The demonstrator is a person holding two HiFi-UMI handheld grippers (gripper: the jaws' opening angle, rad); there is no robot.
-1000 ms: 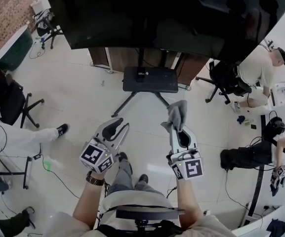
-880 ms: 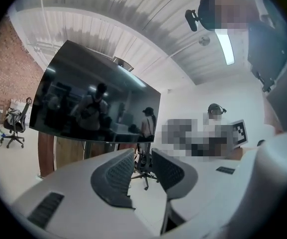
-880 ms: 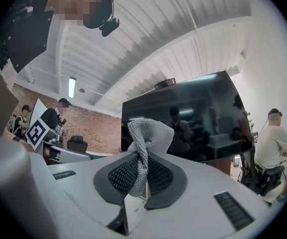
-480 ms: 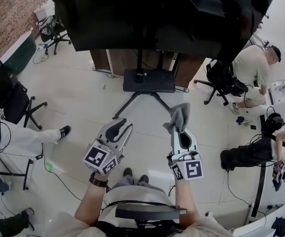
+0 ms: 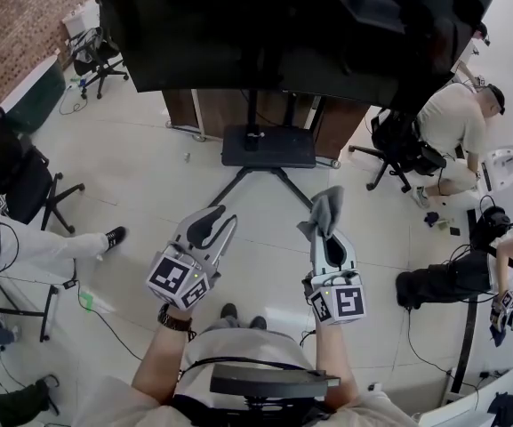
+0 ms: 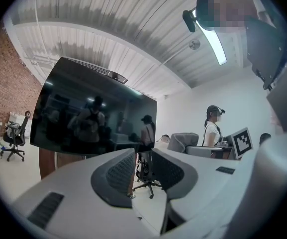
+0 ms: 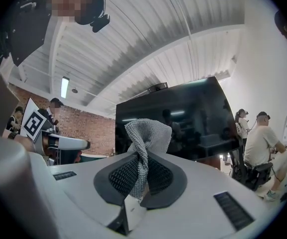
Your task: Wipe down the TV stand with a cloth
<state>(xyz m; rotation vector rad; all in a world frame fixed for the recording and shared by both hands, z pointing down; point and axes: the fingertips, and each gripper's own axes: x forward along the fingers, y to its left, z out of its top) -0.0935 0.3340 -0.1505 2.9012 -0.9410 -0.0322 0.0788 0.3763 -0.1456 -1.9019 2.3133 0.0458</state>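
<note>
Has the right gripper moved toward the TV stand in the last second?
No. The right gripper, shut on the cloth, sits just as far short of the TV stand base as before.

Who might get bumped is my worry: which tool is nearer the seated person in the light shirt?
Right. The right tool, shut on the grey cloth, sits down-left of that person in the head view; the open left tool lies farther left, beyond it.

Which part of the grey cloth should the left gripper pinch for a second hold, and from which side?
Probably the loose bunched end of the cloth standing past the jaws of the right gripper, approached from the person's left: that end is free, and the open, empty left gripper is on that side.
</note>
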